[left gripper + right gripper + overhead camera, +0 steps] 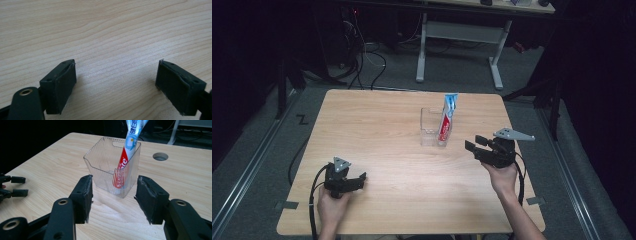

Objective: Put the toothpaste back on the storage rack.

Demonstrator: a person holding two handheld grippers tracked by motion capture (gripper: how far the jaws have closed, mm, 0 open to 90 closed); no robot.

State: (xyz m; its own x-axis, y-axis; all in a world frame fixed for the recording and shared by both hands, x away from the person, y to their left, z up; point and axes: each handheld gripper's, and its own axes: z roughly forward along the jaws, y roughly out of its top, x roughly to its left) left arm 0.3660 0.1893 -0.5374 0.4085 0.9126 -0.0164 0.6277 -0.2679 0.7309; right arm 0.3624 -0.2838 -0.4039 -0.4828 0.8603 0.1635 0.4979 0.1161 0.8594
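One toothpaste tube (446, 119) stands nozzle-down, leaning in a clear ribbed bin (107, 170) mid-bench (377, 130), just ahead of the right tongs (113, 195), which gape wide and empty. Likely light, soft and a bit slick, so pinch the flat crimped top above the rim, gently. Left tongs (116, 82) also wide, empty, resting low over bare bench.

Light wooden surface (382, 125) with rounded corners, grain running across, round cable hole (160, 156) near its far edge. Grey carpeted floor (452, 75) around it. Behind the surface, a white metal-framed desk (459, 32) on two feet, dark objects on its top, too small to tell. Tangle of black and white cables (362, 55) on floor at far left. Metal floor rail (249, 165) along left side. Background dark.
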